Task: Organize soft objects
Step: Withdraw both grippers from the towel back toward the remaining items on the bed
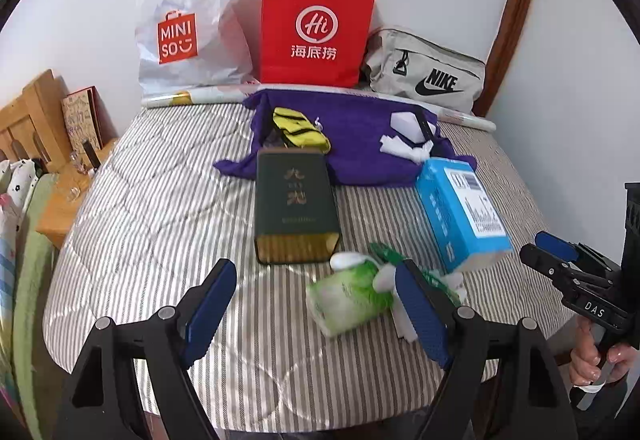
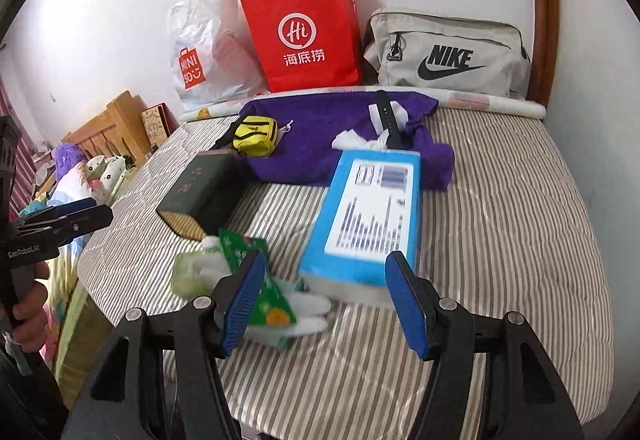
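At the far left, beyond the bed's edge, a pale wooden bedside stand point(image 1: 28, 119) is seen, with patterned bedding heaped below it. The grey-and-white striped quilted bed point(image 1: 160, 207) offers a broad bare stretch on its left half, running from the near rounded edge up to a rolled printed sheet point(image 1: 192, 95) at the wall.

Against the wall stand a white crinkled plastic Miniso bag point(image 1: 188, 27), a red paper carrier bag with white cord handles point(image 1: 316, 27) and a grey fabric Nike pouch point(image 1: 428, 75), left to right.

The left hand-held gripper point(image 1: 320, 308) is held spread wide above the near edge, nothing between its blue pads. Just ahead of it lies a green-and-white soft plastic tissue pack point(image 1: 348, 296), touching a crumpled green printed wrapper point(image 2: 264, 280). Behind these a dark green rectangular tin with gold ends point(image 1: 296, 207) lies flat, its far end touching a purple spread cloth point(image 1: 360, 155). On the cloth rest a yellow-and-black small zipped pouch point(image 1: 300, 131), then a white block with a black strap point(image 1: 412, 127) and crumpled white tissue point(image 1: 400, 147).

A light blue rectangular carton with a printed label point(image 2: 368, 215) lies right of the tin. The right hand-held gripper point(image 2: 324, 304) is spread, hovering at the carton's near end. Right of the carton, bare quilt extends to the bed's curved edge and a brown wooden frame point(image 2: 544, 7).
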Demonstrator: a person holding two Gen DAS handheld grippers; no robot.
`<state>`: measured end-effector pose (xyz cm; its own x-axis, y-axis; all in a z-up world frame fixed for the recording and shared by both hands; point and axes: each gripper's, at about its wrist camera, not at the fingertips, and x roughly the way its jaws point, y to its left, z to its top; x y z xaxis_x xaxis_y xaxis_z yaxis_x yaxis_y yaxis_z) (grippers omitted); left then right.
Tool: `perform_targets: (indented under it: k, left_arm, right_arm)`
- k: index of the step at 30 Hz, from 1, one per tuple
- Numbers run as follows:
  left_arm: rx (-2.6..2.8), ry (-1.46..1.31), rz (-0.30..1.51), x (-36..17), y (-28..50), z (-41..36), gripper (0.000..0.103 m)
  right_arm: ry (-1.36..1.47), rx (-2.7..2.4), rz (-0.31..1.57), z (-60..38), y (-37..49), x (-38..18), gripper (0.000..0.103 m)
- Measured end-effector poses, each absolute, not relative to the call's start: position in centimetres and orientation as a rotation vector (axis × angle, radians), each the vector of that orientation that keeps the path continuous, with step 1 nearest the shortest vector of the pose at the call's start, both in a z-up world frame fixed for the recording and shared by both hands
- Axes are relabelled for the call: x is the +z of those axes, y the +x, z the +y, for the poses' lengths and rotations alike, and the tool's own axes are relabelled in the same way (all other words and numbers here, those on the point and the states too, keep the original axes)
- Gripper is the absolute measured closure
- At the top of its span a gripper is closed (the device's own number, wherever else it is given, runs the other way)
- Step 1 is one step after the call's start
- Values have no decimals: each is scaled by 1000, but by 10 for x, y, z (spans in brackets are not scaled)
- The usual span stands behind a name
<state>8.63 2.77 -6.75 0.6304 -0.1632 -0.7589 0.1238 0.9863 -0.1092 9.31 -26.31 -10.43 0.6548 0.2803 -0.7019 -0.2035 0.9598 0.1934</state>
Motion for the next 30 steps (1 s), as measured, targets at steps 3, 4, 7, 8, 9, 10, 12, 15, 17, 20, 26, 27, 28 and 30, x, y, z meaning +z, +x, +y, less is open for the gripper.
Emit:
perform_targets:
  k: [3,4,7,8,9,10,12,15,17,20,26,27,28,30]
  left_arm:
    - [-149,-37,883,-78,81,27,22]
    - [-141,-28,881,-81,79,27,22]
    - [-107,16,867,-88,74,26,22]
    - [-94,28,869,-91,74,25,22]
    - [-89,36,872,-93,74,25,22]
    - [-89,41,877,-95,74,25,22]
    - [-100,34,889,-100,74,25,22]
    - [-116,14,916,-109,77,26,22]
    - [-111,12,931,-115,80,27,22]
    - [-102,12,955,-121,84,29,22]
    - [-100,3,963,-122,84,31,22]
    - [-101,3,965,-122,84,31,22]
    - [-103,3,967,-123,84,31,22]
    - [-106,8,968,-124,83,30,22]
  right_arm:
    - [92,267,812,-262,83,-111,41]
    - [84,262,811,-261,79,-114,41]
    - [74,265,801,-258,70,-117,41]
    - [72,275,801,-256,67,-119,41]
    - [69,282,803,-254,65,-122,41]
    - [62,287,806,-251,63,-125,41]
    - [48,295,812,-244,61,-133,41]
    - [46,325,827,-234,64,-143,41]
    - [27,333,825,-225,66,-150,41]
    - [-6,360,815,-213,74,-154,41]
    - [-38,398,793,-201,78,-152,41]
    - [-44,398,792,-200,78,-152,41]
    - [-46,399,792,-198,78,-154,41]
    - [-41,408,795,-196,79,-157,41]
